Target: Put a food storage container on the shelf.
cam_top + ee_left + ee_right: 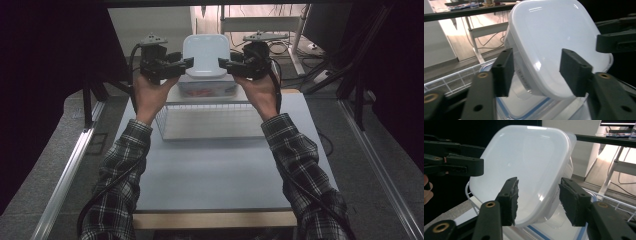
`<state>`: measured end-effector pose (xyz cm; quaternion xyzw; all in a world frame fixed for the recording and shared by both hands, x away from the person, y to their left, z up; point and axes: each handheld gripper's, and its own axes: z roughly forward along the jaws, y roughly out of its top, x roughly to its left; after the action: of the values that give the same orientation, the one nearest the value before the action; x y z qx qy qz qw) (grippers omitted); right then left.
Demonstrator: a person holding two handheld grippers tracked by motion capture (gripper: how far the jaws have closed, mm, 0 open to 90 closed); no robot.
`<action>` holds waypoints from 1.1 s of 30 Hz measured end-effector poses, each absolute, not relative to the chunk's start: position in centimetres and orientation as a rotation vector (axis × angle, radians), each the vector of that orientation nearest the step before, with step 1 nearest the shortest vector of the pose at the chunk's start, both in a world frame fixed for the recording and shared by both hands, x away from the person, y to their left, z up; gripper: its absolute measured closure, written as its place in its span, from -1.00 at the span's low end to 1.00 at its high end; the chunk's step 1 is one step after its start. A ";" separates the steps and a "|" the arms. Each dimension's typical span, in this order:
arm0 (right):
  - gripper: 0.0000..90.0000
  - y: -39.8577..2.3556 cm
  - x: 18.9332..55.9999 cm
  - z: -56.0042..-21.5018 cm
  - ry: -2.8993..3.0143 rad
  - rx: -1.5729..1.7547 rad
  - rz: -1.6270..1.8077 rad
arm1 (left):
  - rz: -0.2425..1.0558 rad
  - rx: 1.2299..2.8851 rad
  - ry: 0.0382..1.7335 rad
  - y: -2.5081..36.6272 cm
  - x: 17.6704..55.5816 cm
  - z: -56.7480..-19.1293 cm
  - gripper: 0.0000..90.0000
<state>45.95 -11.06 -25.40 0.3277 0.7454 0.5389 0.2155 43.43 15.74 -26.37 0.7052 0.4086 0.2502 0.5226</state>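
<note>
Both grippers, left (186, 62) and right (221, 62), have fingers spread, gripping nothing. The white container (205, 54) leans between them on the lidded box (206, 87). Risk: unsupported, it may topple.

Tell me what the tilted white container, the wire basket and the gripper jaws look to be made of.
White container: probably plastic, smooth and semi-glossy; highlights sit on its face and light glows faintly through it.
Wire basket: seemingly metal wire with a white coating; thin rods form a grid.
Left gripper and right gripper jaws: matte black, likely moulded plastic, with brass-coloured inserts; the pads look rubbery.
</note>
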 end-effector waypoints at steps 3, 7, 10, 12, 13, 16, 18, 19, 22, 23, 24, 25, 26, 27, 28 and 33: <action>0.08 -11.0 46.1 -25.4 2.062 0.917 1.487 | 0.608 1.688 0.979 15.8 43.6 -26.5 -0.10; 0.07 -11.0 46.3 -25.4 2.039 0.927 1.489 | 0.602 1.659 0.983 15.8 43.9 -26.7 -0.13; 0.06 -11.0 46.4 -25.4 2.023 0.930 1.489 | 0.599 1.653 0.987 15.8 44.1 -26.7 -0.15; 0.06 -10.9 46.4 -25.4 2.014 0.931 1.486 | 0.595 1.648 0.989 15.8 44.1 -26.6 -0.15; 0.07 -10.9 46.4 -25.4 2.009 0.934 1.484 | 0.606 1.649 0.983 15.8 44.1 -26.6 -0.15; 0.06 -10.8 46.4 -25.4 2.008 0.933 1.486 | 0.599 1.641 0.998 15.9 44.4 -26.6 -0.17; 0.05 -10.7 46.4 -25.4 1.998 0.926 1.483 | 0.599 1.635 1.002 16.0 44.5 -26.5 -0.17; 0.04 -10.7 46.4 -25.3 1.994 0.924 1.480 | 0.598 1.636 1.001 15.9 44.5 -26.5 -0.18; -0.01 -10.6 46.4 -25.3 1.986 0.912 1.455 | 0.598 1.636 0.996 15.9 44.4 -26.6 -0.20; -0.02 -10.6 46.5 -25.3 1.986 0.913 1.456 | 0.596 1.635 0.993 15.9 44.3 -26.6 -0.20; -0.02 -10.7 46.5 -25.3 1.986 0.911 1.459 | 0.593 1.632 0.993 16.0 44.3 -26.7 -0.21; -0.03 -10.8 46.4 -25.3 1.987 0.908 1.466 | 0.591 1.625 0.994 16.0 44.3 -26.7 -0.22; -0.03 -10.8 46.4 -25.3 1.986 0.905 1.481 | 0.591 1.625 0.993 16.0 44.2 -26.7 -0.22; -0.03 -10.9 46.3 -25.3 1.986 0.905 1.492 | 0.595 1.624 0.990 16.1 44.1 -26.7 -0.22; -0.03 -11.0 46.2 -25.2 1.990 0.902 1.505 | 0.596 1.625 0.983 16.1 44.0 -26.7 -0.22; 0.19 -11.5 44.7 -25.0 2.020 0.871 1.540 | 0.577 1.631 0.931 16.8 42.5 -26.6 -0.16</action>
<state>44.70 -11.51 -25.04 0.3159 0.7328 0.5586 0.2262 42.52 16.79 -26.61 0.6905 0.3941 0.2441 0.5552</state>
